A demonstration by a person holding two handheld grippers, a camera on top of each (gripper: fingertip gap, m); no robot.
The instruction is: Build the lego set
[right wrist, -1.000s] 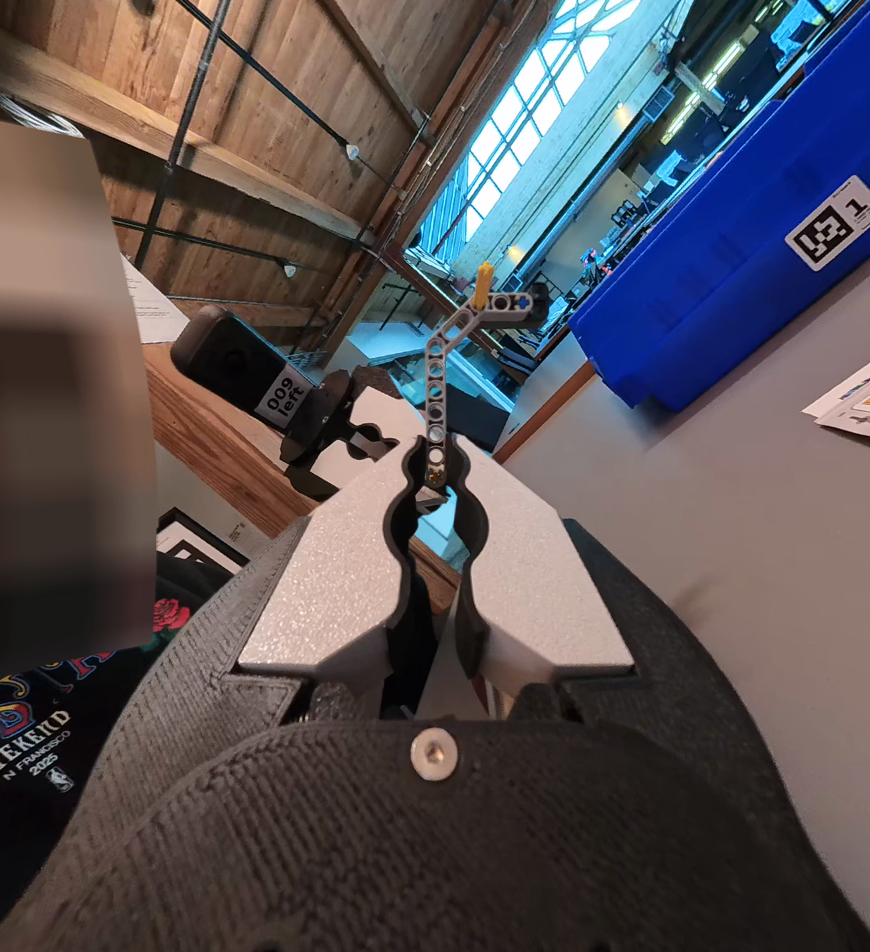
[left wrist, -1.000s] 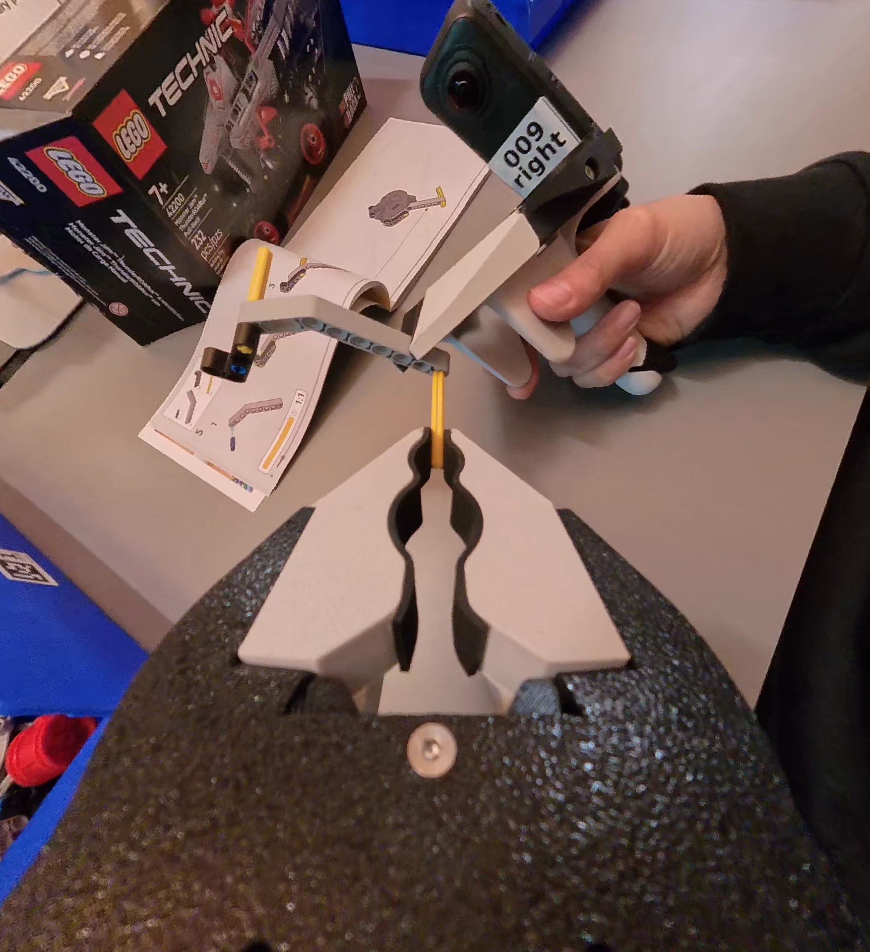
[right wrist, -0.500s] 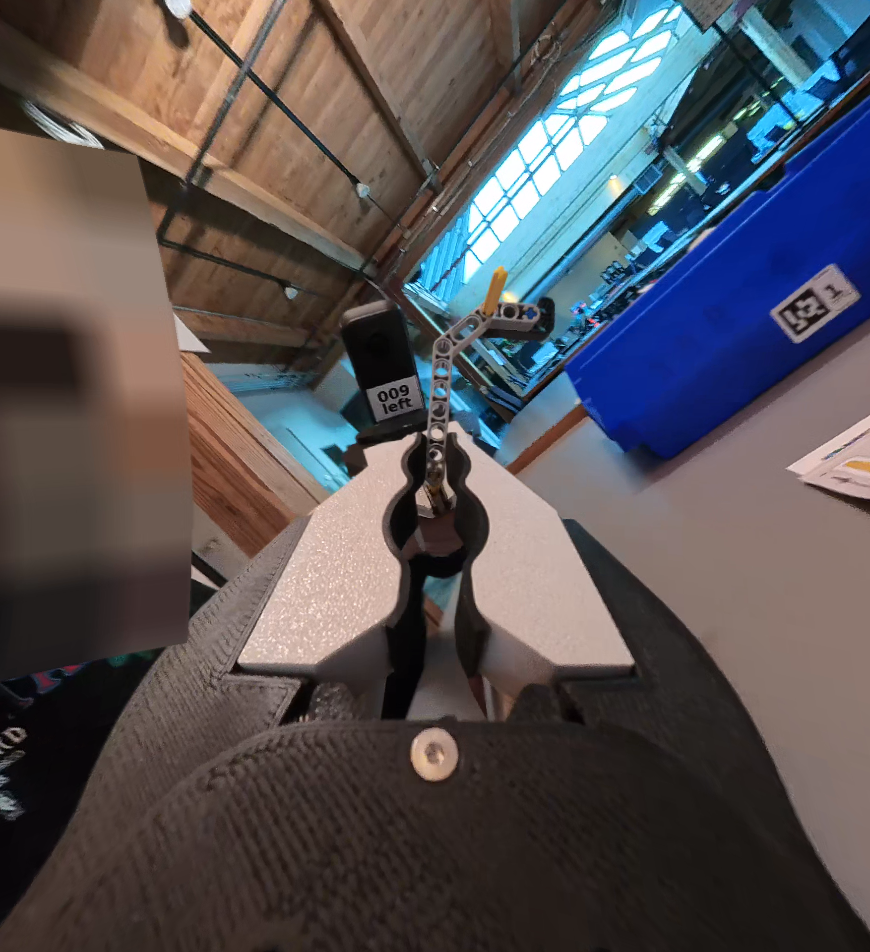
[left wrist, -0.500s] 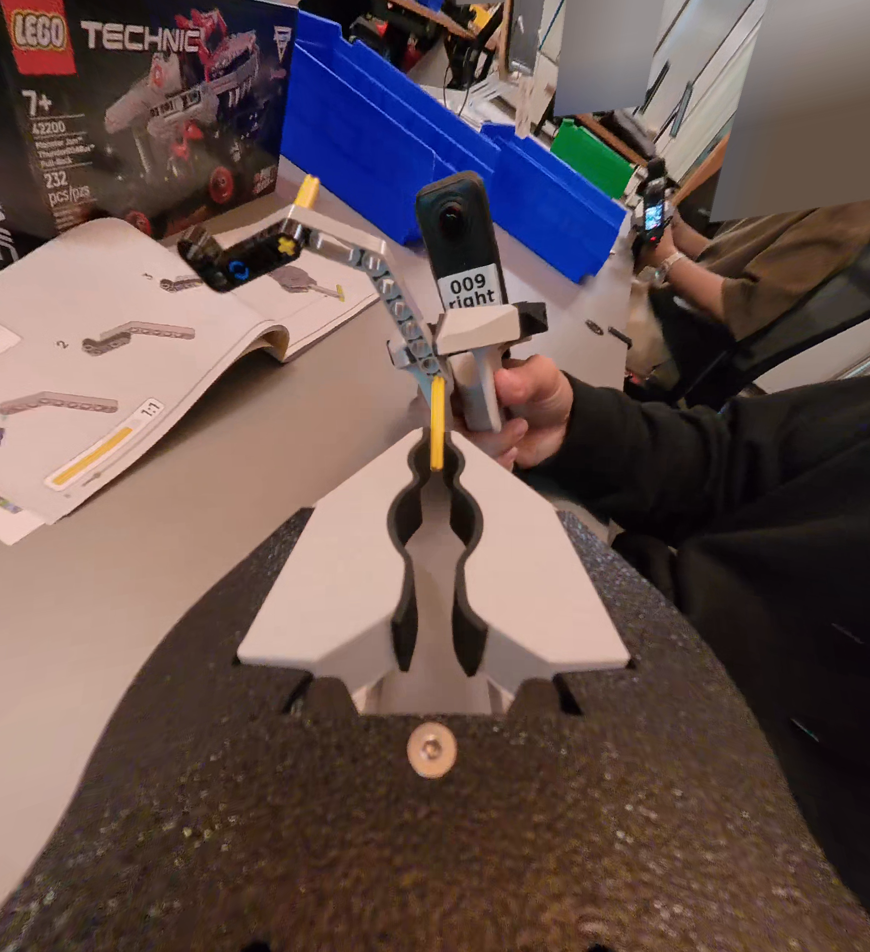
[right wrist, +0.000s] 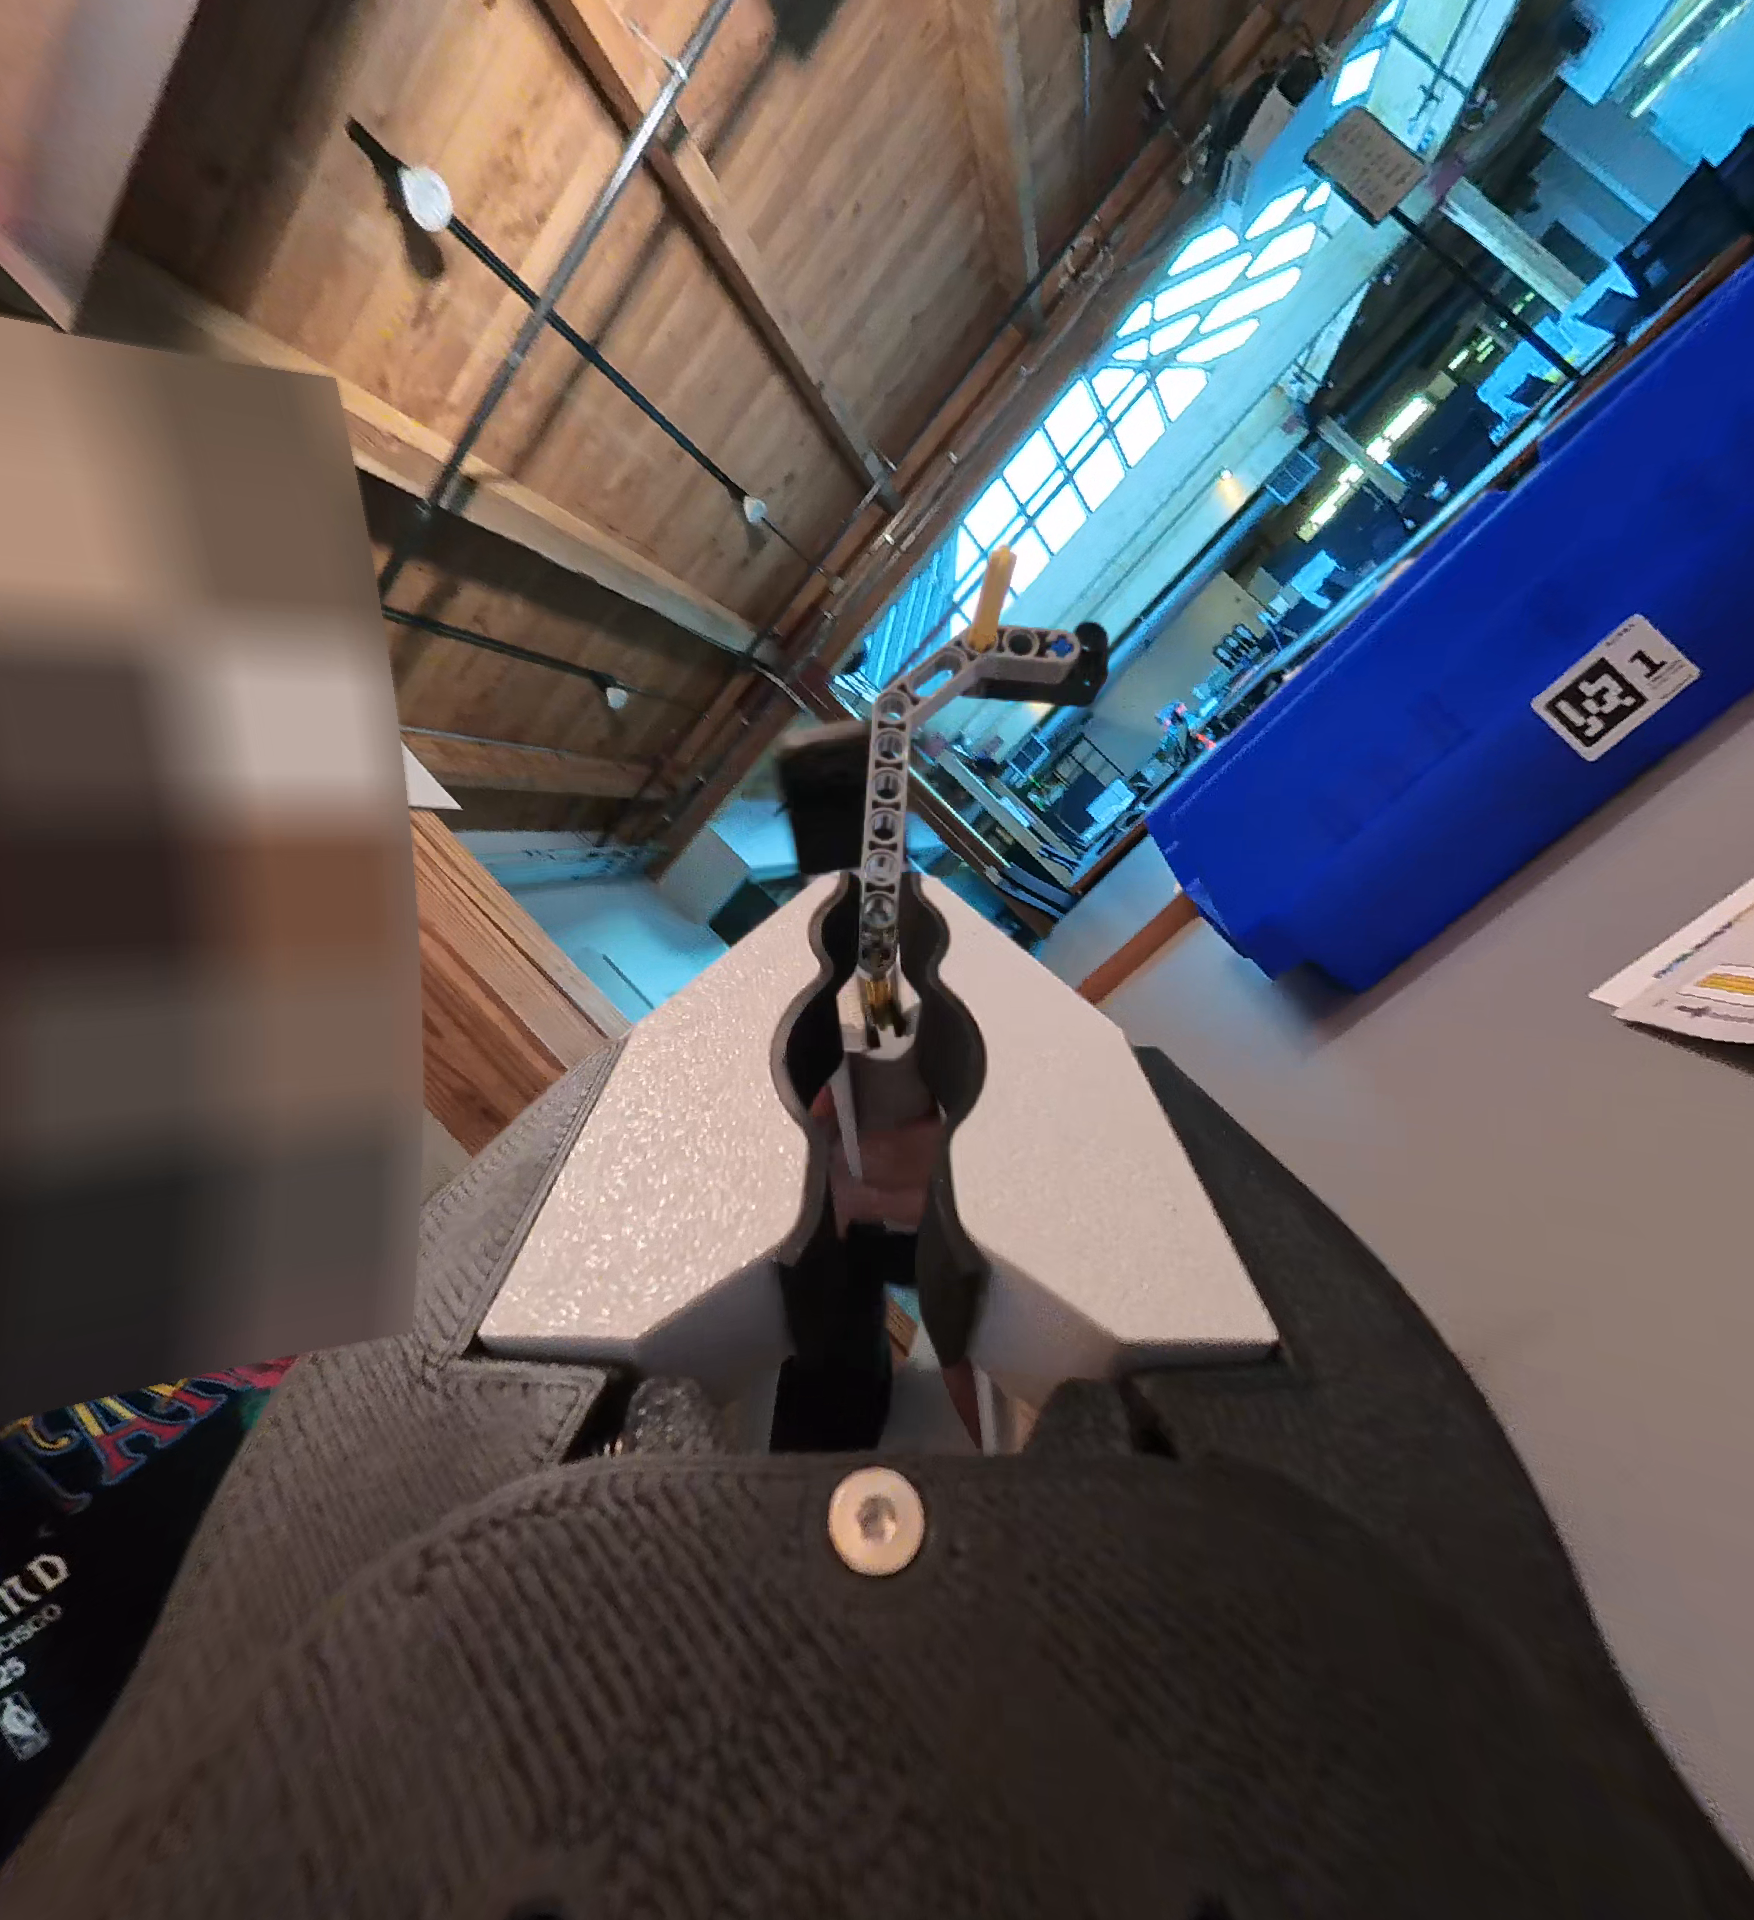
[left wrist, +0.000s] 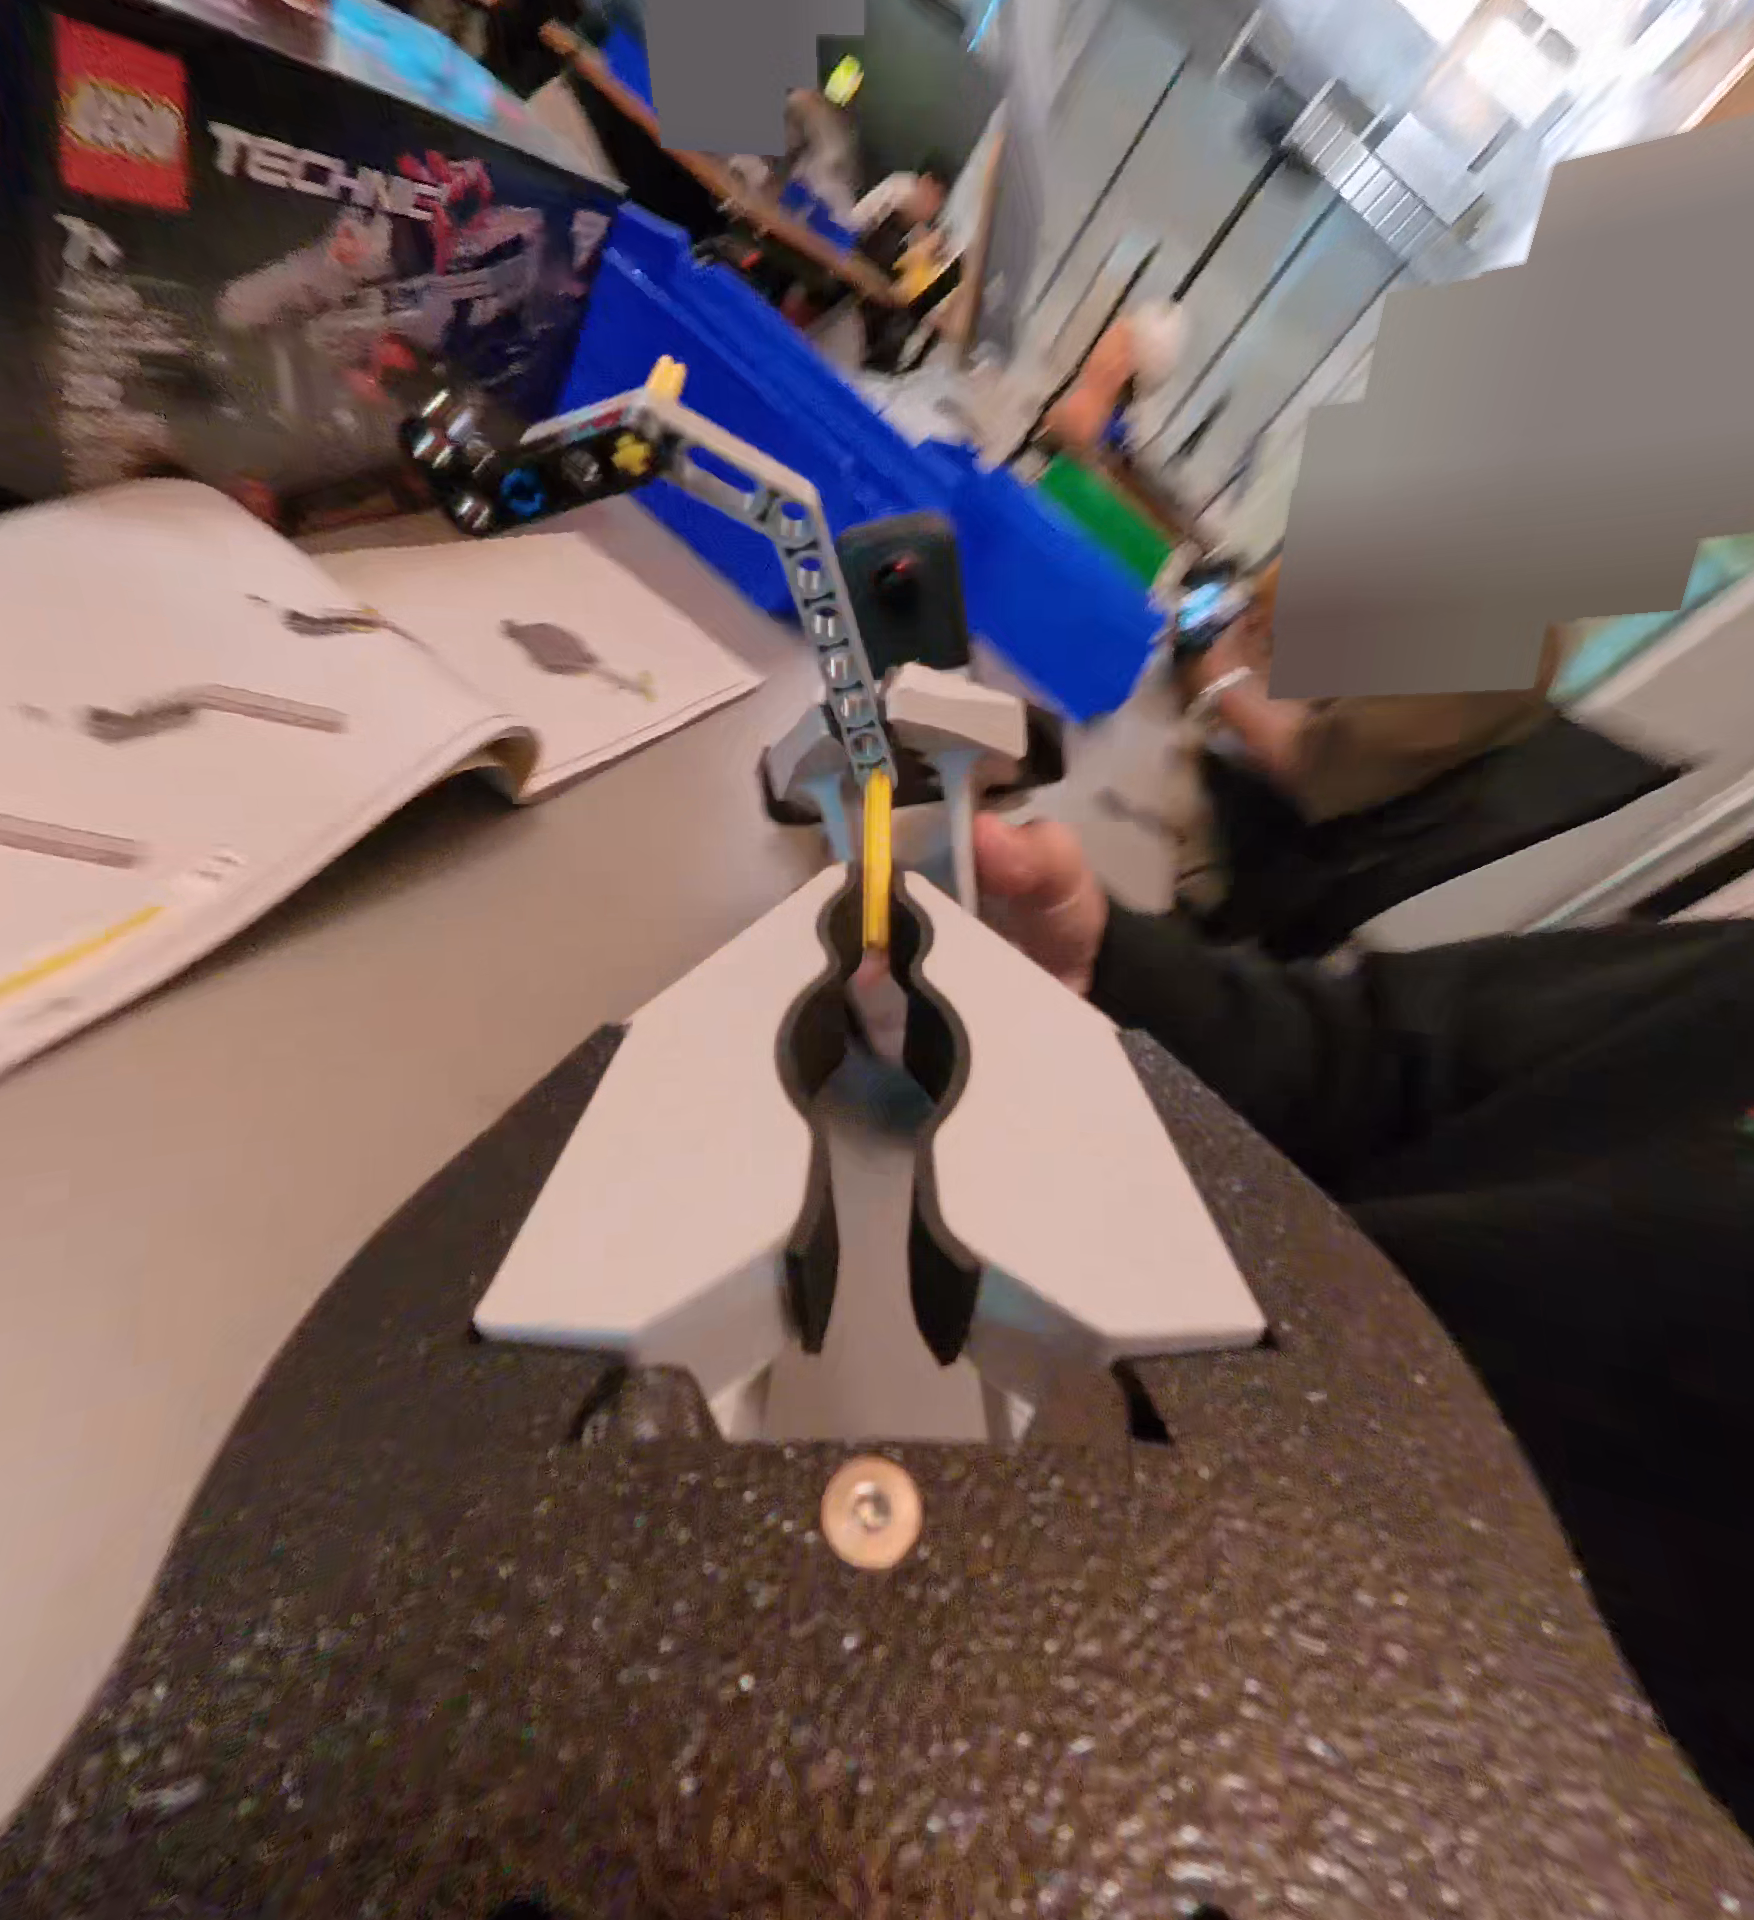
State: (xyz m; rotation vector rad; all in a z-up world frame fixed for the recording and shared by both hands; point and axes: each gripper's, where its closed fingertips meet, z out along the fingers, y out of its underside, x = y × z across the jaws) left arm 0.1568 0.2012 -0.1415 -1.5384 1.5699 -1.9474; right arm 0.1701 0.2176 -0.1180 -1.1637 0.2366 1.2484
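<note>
My left hand-held gripper (left wrist: 875, 914) pinches the yellow axle (left wrist: 877, 875), whose far end meets the grey bent beam (right wrist: 888, 790) clamped in my right hand-held gripper (right wrist: 878, 940), raised above the worktop (left wrist: 353, 1039).

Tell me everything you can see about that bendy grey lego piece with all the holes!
The grey lego beam is a thin plastic strip with a row of round holes, bent near its top. It is held up in the air, above the table. Its lower end sits between the right gripper jaws. A yellow axle, pinched by the left gripper, meets that end. At the bent end sit a black piece, a blue pin and another yellow axle.
</note>
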